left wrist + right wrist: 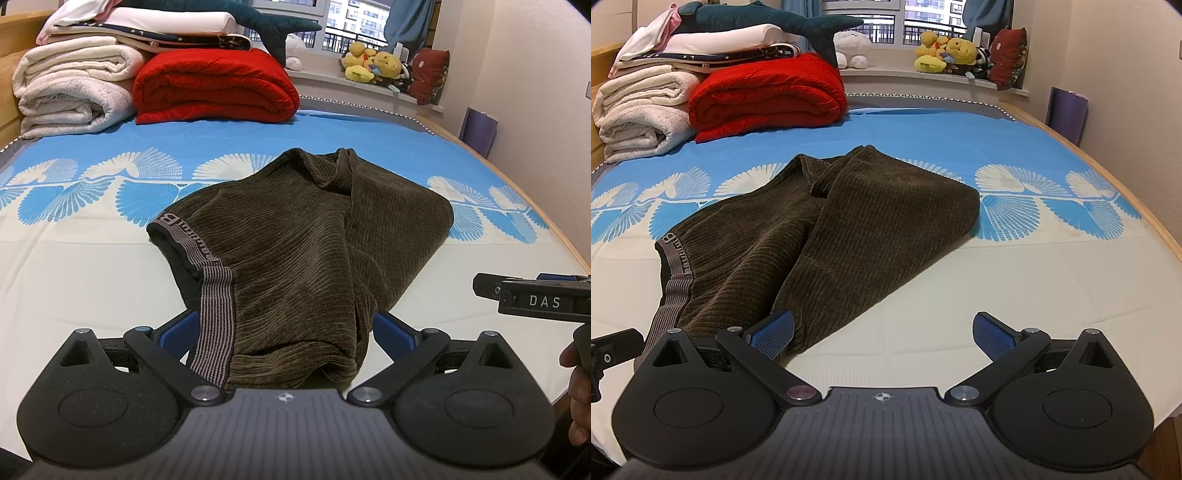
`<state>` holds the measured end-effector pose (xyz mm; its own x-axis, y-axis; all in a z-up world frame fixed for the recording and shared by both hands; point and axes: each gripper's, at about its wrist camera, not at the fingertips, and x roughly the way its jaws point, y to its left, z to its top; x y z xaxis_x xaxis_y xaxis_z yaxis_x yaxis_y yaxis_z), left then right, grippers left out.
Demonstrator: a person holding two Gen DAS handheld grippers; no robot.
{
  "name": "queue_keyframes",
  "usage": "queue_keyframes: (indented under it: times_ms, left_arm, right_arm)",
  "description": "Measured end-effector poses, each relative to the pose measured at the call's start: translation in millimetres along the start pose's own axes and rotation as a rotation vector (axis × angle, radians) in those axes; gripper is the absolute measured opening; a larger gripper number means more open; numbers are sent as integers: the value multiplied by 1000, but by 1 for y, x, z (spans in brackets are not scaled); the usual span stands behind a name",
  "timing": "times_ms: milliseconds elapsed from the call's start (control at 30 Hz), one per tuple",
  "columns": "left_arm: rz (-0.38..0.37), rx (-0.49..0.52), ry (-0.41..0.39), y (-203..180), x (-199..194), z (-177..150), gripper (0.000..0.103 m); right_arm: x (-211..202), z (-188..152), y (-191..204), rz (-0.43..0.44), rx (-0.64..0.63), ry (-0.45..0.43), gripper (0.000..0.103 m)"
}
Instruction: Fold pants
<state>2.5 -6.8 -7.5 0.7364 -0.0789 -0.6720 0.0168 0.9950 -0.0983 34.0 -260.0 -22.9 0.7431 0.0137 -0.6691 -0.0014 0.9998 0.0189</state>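
Dark brown corduroy pants (pixel 295 236) lie crumpled on the bed, their grey striped waistband (pixel 216 314) at the near left. My left gripper (pixel 284 325) is open, and the pants' near end sits in the gap between its blue pads (pixel 177 330). In the right wrist view the pants (pixel 849 229) spread to the left and ahead. My right gripper (pixel 884 334) is open over bare sheet, with only the cloth's edge against its left pad (pixel 775 332). A hand (pixel 578 373) holds that gripper's body (pixel 532 299) at the right edge of the left wrist view.
A folded red blanket (pixel 768 96) and white blankets (pixel 639 118) are stacked at the far left, with a plush shark (pixel 768 18) on top. Plush toys (pixel 945 51) sit on the windowsill. The bed's wooden edge (pixel 1145 206) curves along the right.
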Motion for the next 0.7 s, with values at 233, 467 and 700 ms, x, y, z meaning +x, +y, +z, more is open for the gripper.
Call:
queue_keyframes:
  times_ms: [233, 467, 700]
  left_arm:
    - [0, -1, 0, -1, 0, -1, 101]
    - [-2, 0, -3, -1, -1, -1, 101]
    - [6, 52, -30, 4, -8, 18, 98]
  right_arm:
    - [0, 0, -2, -2, 3, -1, 102]
    - [-1, 0, -2, -1, 9, -3, 102]
    - [-1, 1, -3, 7, 27, -2, 102]
